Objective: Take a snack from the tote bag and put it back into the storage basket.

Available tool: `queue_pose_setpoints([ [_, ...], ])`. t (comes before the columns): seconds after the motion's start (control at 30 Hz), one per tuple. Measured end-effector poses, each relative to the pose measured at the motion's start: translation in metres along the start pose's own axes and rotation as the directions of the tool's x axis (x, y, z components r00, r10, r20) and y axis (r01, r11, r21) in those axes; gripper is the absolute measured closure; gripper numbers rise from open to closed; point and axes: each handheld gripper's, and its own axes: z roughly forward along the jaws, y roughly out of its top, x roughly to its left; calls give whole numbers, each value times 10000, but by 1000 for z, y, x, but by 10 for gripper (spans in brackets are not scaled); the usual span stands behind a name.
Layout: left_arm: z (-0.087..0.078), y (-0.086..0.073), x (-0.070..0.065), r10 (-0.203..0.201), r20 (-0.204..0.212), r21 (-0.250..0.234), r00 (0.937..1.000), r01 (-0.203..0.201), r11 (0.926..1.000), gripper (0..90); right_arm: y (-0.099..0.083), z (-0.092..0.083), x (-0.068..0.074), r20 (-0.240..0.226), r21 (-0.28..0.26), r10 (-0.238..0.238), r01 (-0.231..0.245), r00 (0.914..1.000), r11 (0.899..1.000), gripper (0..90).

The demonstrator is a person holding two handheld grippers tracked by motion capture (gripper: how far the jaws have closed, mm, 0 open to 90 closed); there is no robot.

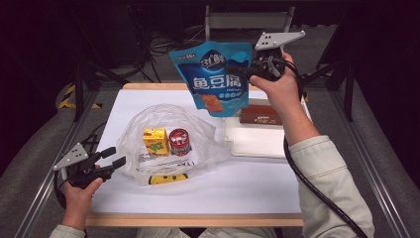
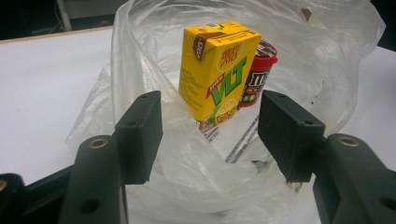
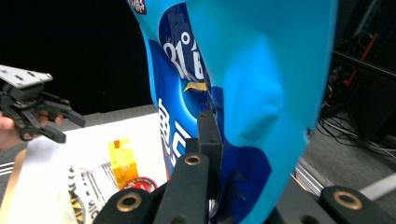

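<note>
From the high view, the right gripper [image 1: 247, 69] pinches a blue snack pouch [image 1: 214, 78] by its edge and holds it in the air above the far side of the white table [image 1: 247, 188], over a clear plastic bag [image 1: 168, 141] and beside a white tray [image 1: 255, 141]. The left gripper [image 1: 116, 157] sits at the bag's near-left edge.

In the left gripper view, its jaws stand spread around the bag's rim without pressing; a yellow VLT drink carton [image 2: 217, 70] and a red M&M's tub [image 2: 258, 74] stand inside.

In the right gripper view, the jaws are clamped tight on the pouch [image 3: 252, 93].
</note>
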Motion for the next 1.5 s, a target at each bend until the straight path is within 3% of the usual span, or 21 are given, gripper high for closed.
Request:
queue_pose_setpoints([
  [0.47, 0, 0, 0, -22, -28, -17, 10000, 22, 10000, 403, -10, -20, -17, 548, 80, 268, -273, 9981, 9996, 897],
  [0.87, 0, 0, -1, -5, -71, -57, 10000, 5, 10000, 394, -29, -35, -36, 1084, 74, 712, -725, 9915, 9973, 897],
  [1.5, -1, 0, 0, 52, -117, -67, 9999, -52, 10000, 394, -61, -28, -48, 1128, 286, 1059, -1098, 9880, 9935, 897],
])
